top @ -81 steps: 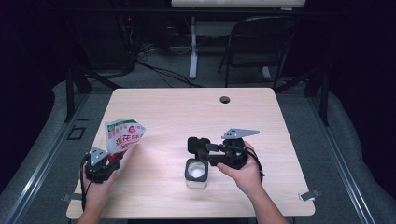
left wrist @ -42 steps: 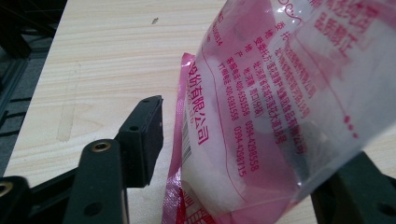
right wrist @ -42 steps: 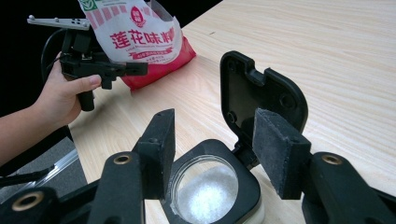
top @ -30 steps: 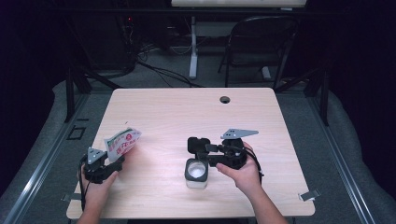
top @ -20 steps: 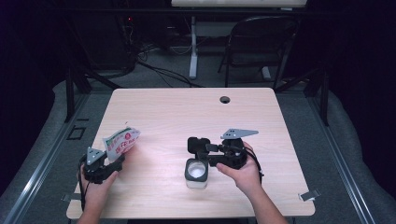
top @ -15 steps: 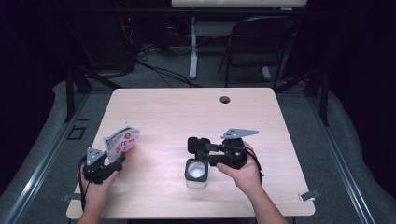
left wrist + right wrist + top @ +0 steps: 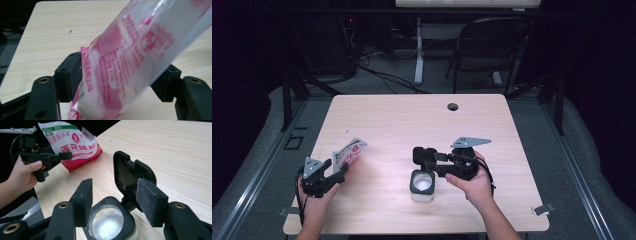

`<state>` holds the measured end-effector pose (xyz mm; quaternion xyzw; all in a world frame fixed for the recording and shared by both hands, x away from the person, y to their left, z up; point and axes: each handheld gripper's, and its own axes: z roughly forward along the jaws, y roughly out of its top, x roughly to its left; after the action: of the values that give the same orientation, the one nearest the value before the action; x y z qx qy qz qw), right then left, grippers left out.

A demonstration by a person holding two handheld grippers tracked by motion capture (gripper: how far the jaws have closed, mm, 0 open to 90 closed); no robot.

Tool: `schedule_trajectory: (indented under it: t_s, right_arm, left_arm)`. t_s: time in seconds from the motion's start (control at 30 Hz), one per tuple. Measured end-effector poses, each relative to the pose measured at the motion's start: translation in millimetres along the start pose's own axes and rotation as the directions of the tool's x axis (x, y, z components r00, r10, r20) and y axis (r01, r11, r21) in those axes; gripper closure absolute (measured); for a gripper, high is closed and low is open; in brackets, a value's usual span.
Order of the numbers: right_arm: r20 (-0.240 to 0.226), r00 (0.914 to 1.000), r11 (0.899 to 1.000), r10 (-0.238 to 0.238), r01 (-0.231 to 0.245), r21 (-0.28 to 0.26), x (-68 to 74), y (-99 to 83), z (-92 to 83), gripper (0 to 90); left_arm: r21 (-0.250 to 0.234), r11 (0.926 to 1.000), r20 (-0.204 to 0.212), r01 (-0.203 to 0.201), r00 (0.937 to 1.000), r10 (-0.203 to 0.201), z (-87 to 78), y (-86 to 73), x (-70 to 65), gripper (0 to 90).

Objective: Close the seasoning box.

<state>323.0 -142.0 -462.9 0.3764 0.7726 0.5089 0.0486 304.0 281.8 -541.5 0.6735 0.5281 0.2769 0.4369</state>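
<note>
Crinkly pink-printed plastic bag is pinched in the left hand-held gripper; the right hand-held gripper gapes over a round white-filled jar.

The bag is white above and red at its base, printed with red characters, a red round emblem and a green band with a small green mark at its top corner; seen through its clear film at the left, the print is pink-red. The jar has a black rim and a black flip lid, clear walls and white grains inside. Both grippers are black, each topped by a grey plate. The table is pale wood grain with a dark round hole at its far edge.
</note>
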Motion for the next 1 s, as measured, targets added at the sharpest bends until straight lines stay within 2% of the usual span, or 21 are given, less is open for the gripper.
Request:
schedule_trajectory:
  t_s: [0.17, 0.37, 0.5, 0.67, 0.8, 1.0]
  right_arm:
    - [0.007, 1.0000, 1.000, 0.006, -0.006, 0.000, -2.5, 0.4, -2.3, 47.0]
    - [0.006, 0.9999, 1.000, 0.013, -0.013, -0.015, -4.4, 2.4, -8.5, 50.4]
    - [0.040, 0.9991, 1.000, 0.012, -0.012, -0.015, -8.8, 3.1, -12.0, 50.6]
    - [0.078, 0.9965, 0.999, 0.031, -0.029, -0.024, -16.8, 1.8, -14.1, 50.0]
    - [0.096, 0.9946, 0.999, 0.041, -0.039, -0.018, -22.9, 1.1, -12.8, 47.1]
    - [0.100, 0.9946, 1.000, 0.029, -0.029, 0.006, -26.5, 1.9, -4.1, 45.7]
  left_arm:
    - [-0.008, 0.9995, 0.045, -0.029, 0.9986, 0.029, -7.4, 0.5, -18.1, 32.3]
    - [0.004, 0.9968, 0.092, -0.080, 0.9926, 0.079, -13.3, -1.1, -37.8, 32.3]
    - [0.007, 0.9934, 0.112, -0.115, 0.9872, 0.113, -15.6, -2.2, -49.5, 32.3]
    - [0.027, 0.9863, 0.140, -0.163, 0.9775, 0.158, -9.0, -6.7, -63.3, 32.4]
    - [0.048, 0.9749, 0.160, -0.217, 0.9651, 0.207, -4.4, -11.9, -75.5, 32.4]
    - [0.049, 0.9669, 0.188, -0.250, 0.9531, 0.237, -7.1, -17.1, -89.1, 32.4]
